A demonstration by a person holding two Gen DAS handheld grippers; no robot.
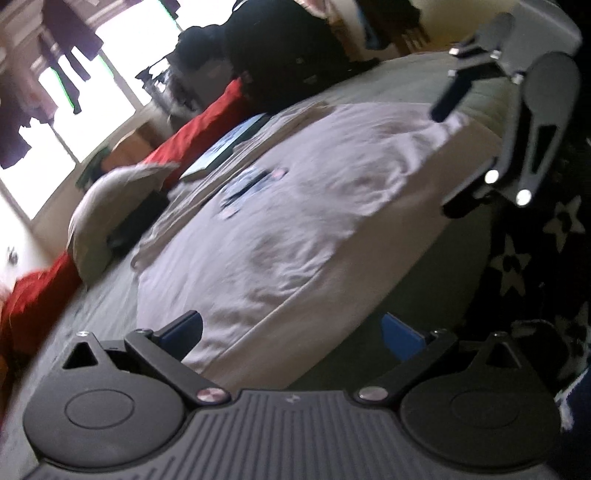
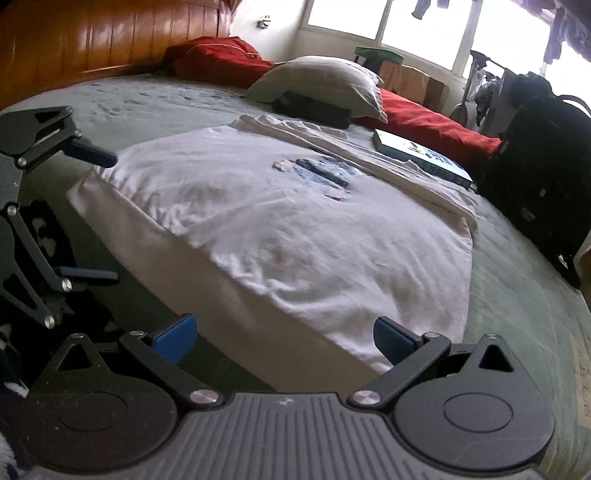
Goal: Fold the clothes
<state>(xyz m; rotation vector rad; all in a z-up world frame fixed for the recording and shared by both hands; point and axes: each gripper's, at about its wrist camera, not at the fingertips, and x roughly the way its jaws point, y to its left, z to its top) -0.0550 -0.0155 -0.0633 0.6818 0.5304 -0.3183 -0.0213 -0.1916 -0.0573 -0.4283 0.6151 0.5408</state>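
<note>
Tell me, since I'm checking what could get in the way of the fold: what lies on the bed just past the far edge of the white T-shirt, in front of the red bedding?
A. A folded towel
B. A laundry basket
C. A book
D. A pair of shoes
C: in the right wrist view a flat book lies beyond the white T-shirt, in front of the red bedding.

It was a home bedroom: a bed (image 2: 155, 99) with a wooden headboard (image 2: 92, 37), a pillow (image 2: 325, 81), and laundry (image 1: 70, 70) hanging by the window (image 2: 417, 22).
</note>
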